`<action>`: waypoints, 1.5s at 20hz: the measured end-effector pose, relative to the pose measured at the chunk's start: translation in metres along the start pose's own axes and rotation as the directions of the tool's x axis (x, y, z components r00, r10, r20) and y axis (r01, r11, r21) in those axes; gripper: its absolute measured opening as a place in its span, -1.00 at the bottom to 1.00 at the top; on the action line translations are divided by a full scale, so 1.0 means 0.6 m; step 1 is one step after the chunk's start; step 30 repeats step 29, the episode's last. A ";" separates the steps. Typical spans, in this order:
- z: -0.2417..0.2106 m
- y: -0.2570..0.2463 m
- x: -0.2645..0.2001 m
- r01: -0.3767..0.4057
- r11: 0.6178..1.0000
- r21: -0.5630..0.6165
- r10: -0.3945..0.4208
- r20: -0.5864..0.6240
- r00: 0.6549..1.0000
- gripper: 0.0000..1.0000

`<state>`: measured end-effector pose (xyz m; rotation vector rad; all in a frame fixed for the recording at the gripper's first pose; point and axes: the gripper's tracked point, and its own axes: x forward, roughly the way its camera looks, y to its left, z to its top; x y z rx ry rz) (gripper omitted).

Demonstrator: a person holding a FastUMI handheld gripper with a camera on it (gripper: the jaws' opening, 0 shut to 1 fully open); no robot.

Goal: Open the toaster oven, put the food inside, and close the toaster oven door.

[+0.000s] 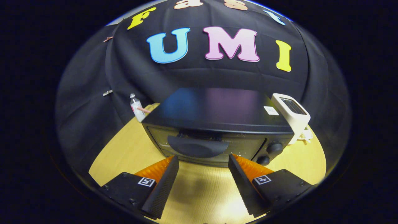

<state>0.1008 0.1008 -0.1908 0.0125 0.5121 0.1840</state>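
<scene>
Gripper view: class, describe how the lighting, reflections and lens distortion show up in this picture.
Gripper view: the toaster oven top reflects soft bluish and pinkish sheen; the fisheye lens bows the table edge; a glare patch brightens the wood near the open gripper, whose fingers hold nothing; the door handle sits in shade.

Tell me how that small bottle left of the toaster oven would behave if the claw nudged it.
The small bottle stands upright, tall and narrow, so it would probably tip rather than slide. It looks like light plastic, likely easy to knock over. Round-bodied, it may roll on the wooden table towards the toaster oven. The claw is open, well short of it.
</scene>
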 end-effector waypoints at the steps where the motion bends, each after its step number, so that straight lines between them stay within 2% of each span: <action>1: 0.015 -0.001 -0.009 -0.006 1.000 -0.011 0.006 0.021 1.000 0.97; 4: 0.057 0.000 -0.045 -0.040 0.999 -0.004 0.040 0.081 0.996 0.97; 7: 0.105 -0.016 -0.107 -0.050 0.998 -0.032 0.056 0.213 0.976 0.97; 11: 0.169 -0.055 -0.195 0.006 0.996 -0.093 0.026 0.337 0.941 0.96; 16: 0.180 -0.097 -0.286 0.091 0.992 -0.090 -0.049 0.395 0.918 0.96; 22: 0.194 -0.143 -0.334 0.175 0.983 -0.063 -0.131 0.436 0.890 1.00; 30: 0.229 -0.157 -0.348 0.180 0.984 -0.008 -0.154 0.478 0.865 1.00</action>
